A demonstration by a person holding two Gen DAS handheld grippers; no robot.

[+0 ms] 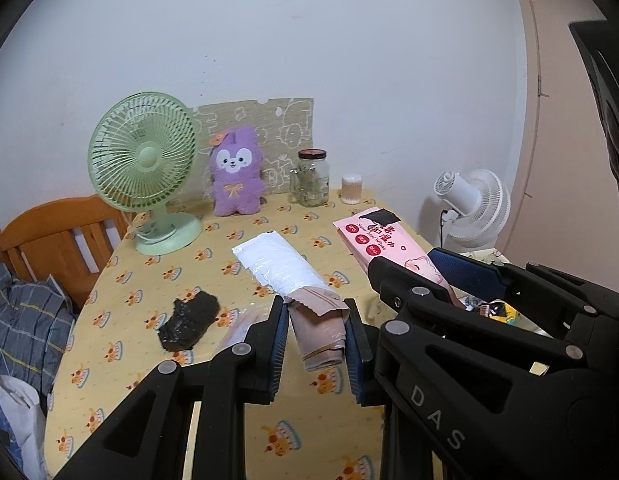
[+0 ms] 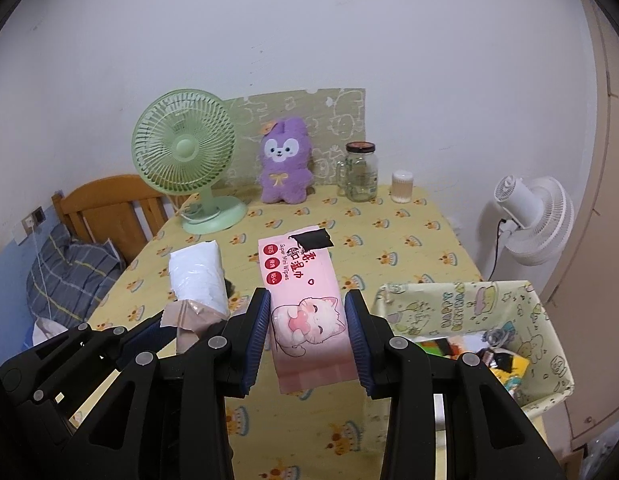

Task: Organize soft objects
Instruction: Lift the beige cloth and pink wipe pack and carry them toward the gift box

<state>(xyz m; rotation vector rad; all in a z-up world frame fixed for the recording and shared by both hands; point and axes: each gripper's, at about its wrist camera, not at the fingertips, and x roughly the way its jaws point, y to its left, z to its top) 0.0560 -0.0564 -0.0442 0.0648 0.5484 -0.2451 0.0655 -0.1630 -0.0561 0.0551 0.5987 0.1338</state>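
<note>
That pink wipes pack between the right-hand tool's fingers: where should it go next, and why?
Probably a short swing right, over the fabric bin. The right tool already grips the wipes pack above the table, and the bin sits open beside it with other items inside.

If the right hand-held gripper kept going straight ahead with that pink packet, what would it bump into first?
Probably the purple plush bunny against the back wall; the right hand-held gripper points roughly there, holding the pink wipes packet. Depth is unclear.

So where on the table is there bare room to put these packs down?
Free tablecloth lies between the wipes pack and glass jar, and between the green fan and black bundle. Crowded around the white pack.
</note>
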